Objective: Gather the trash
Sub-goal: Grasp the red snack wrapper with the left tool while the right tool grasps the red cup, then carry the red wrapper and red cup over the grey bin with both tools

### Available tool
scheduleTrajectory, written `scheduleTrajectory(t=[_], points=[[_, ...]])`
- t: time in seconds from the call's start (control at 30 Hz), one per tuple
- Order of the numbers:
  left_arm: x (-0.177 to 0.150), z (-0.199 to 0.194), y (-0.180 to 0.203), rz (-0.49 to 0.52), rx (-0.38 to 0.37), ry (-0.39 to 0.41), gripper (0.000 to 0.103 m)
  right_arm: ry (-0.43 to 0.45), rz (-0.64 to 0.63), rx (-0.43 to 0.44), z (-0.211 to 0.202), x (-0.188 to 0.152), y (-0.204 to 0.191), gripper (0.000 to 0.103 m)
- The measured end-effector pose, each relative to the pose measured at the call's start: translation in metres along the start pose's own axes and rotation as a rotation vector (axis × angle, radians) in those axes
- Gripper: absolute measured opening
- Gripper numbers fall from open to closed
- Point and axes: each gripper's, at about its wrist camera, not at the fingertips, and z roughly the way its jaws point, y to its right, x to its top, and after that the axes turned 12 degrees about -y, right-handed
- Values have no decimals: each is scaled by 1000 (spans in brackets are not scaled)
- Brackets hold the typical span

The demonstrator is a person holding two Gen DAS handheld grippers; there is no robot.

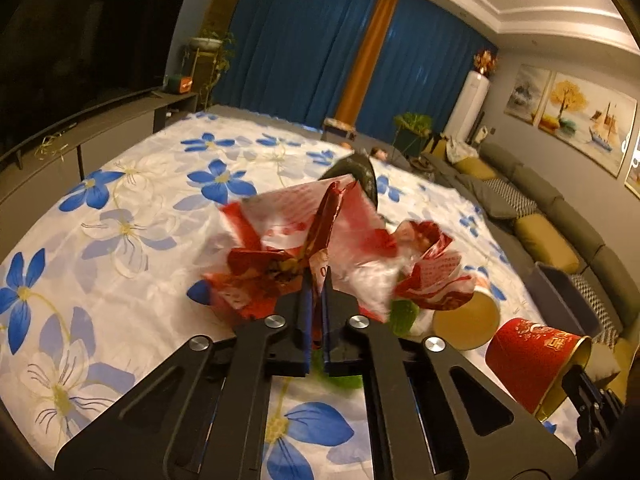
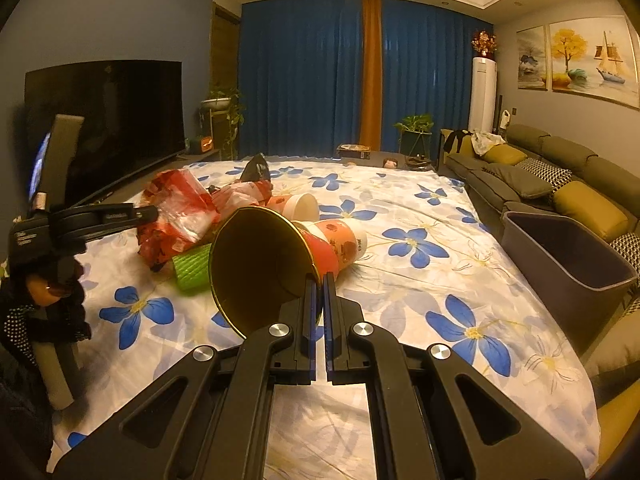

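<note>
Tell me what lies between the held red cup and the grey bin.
Right wrist view: only bare flowered sheet lies between the red cup, pinched by the right gripper, and the grey bin.

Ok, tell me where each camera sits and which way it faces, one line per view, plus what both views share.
Left wrist: rides on the left tongs, looking along them over the floral cloth towards the curtains; tongs shut on a red wrapper; right tongs show at the lower right.
Right wrist: rides on the right tongs, facing the curtains; tongs shut on a red cup; the left hand shows at left.
Shared: wrapper, red cup, green cup, grey bin, sofa, TV.
</note>
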Motion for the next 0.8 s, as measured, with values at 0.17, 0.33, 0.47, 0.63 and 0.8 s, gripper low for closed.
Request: scheduleTrajectory(t=[0.17, 0.33, 0.47, 0.63, 0.8], points=[[-6, -33, -3, -7, -1, 69, 1, 21, 22, -14, -8, 1, 8, 4], [-10, -65, -1, 0, -6, 129, 1, 49, 42, -21, -18, 1, 15, 4], [-9, -82, 3, 12, -16, 163, 1, 67, 52, -26, -25, 1, 19, 4], [-11, -93, 15, 31, -36, 185, 1, 90, 77, -34, -35, 0, 29, 4], [-14, -94, 32, 68, -58, 183, 1, 105, 106, -42, -43, -1, 43, 4]])
